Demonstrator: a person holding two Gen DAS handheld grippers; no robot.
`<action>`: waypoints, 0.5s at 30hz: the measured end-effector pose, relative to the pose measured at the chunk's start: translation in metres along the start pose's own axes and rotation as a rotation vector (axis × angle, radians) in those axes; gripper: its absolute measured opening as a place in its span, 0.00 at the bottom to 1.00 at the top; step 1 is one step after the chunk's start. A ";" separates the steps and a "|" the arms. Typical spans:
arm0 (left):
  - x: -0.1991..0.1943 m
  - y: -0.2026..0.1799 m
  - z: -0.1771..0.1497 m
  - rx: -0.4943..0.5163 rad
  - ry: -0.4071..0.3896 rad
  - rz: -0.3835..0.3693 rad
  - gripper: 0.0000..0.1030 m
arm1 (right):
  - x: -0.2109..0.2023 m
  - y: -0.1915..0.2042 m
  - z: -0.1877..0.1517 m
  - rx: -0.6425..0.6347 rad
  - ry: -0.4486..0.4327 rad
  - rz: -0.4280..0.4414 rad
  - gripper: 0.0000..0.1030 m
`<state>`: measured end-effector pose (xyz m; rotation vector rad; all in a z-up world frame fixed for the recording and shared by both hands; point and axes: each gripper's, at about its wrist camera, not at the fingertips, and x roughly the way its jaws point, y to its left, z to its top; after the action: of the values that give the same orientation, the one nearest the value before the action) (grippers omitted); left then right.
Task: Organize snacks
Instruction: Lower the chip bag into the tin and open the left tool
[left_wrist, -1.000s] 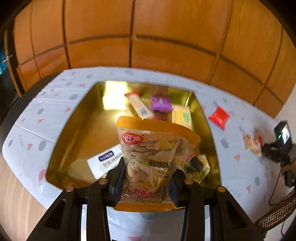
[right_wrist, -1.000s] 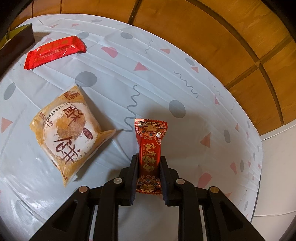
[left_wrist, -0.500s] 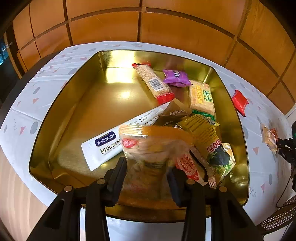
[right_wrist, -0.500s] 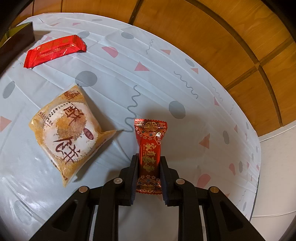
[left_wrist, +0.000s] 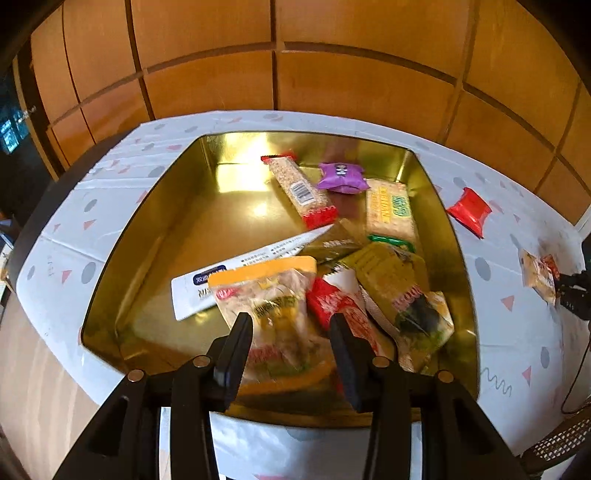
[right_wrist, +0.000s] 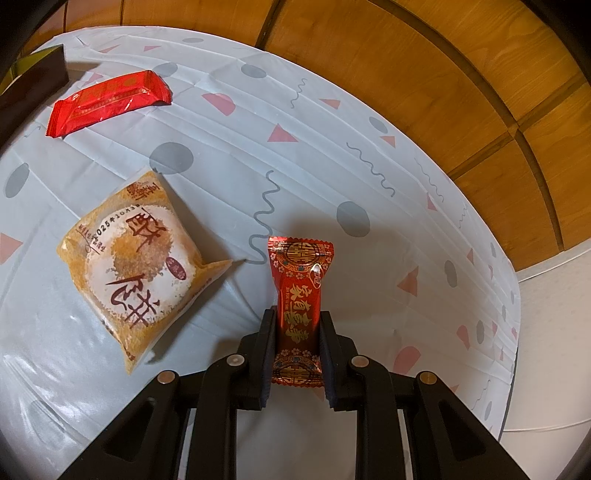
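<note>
the left gripper (left_wrist: 291, 332) hangs open over the gold tin's (left_wrist: 147, 236) near edge, the orange-topped snack bag (left_wrist: 273, 306) lying loose inside. the right gripper (right_wrist: 297, 325) pinches a red candy (right_wrist: 299, 295) above the tablecloth (right_wrist: 332, 166).

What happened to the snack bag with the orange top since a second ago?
The left gripper carried the orange-topped bag down into the gold tin and spread its fingers, letting it go onto the other snacks. The right gripper stayed put, clamped on the red candy.
</note>
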<state>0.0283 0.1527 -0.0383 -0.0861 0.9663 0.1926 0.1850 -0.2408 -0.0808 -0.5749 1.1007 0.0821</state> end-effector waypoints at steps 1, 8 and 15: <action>-0.003 -0.004 -0.002 0.006 -0.012 0.000 0.42 | 0.000 0.001 0.000 -0.001 0.001 -0.004 0.23; -0.013 -0.028 -0.009 0.058 -0.040 -0.009 0.42 | 0.002 0.001 0.000 -0.003 0.000 -0.013 0.22; -0.017 -0.033 -0.009 0.072 -0.056 -0.022 0.42 | -0.001 0.008 -0.004 -0.013 -0.008 -0.029 0.23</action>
<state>0.0180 0.1167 -0.0294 -0.0256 0.9154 0.1391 0.1779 -0.2355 -0.0845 -0.6020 1.0843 0.0662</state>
